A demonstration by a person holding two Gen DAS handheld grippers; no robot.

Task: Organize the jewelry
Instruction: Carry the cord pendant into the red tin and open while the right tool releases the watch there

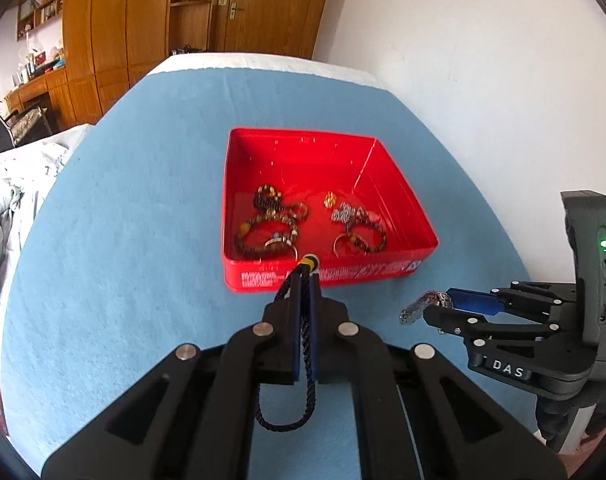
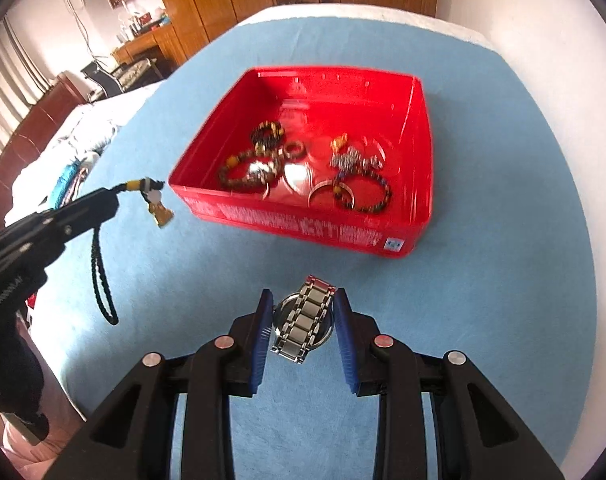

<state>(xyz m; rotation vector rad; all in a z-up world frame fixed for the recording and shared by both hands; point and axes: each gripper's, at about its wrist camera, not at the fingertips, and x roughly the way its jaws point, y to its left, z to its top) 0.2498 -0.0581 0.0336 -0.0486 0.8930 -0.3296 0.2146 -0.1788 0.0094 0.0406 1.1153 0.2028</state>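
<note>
A red box (image 1: 403,200) (image 2: 419,152) stands on the blue cloth and holds bead bracelets (image 1: 263,228) (image 2: 363,192), rings and small charms. My left gripper (image 1: 305,276) (image 2: 115,196) is shut on a dark braided cord (image 1: 305,340) (image 2: 99,276) with a yellow bead and a gold pendant (image 2: 161,212), held above the cloth just in front of the box's near wall. My right gripper (image 2: 303,312) (image 1: 435,304) is shut on a silver metal watch (image 2: 303,320) (image 1: 419,306), held above the cloth to the right of the box's front.
The blue cloth (image 1: 123,220) (image 2: 503,280) covers a rounded table with a white edge at the far side. A white wall is at the right. A bed with bedding (image 1: 7,200) lies at the left, wooden wardrobes behind.
</note>
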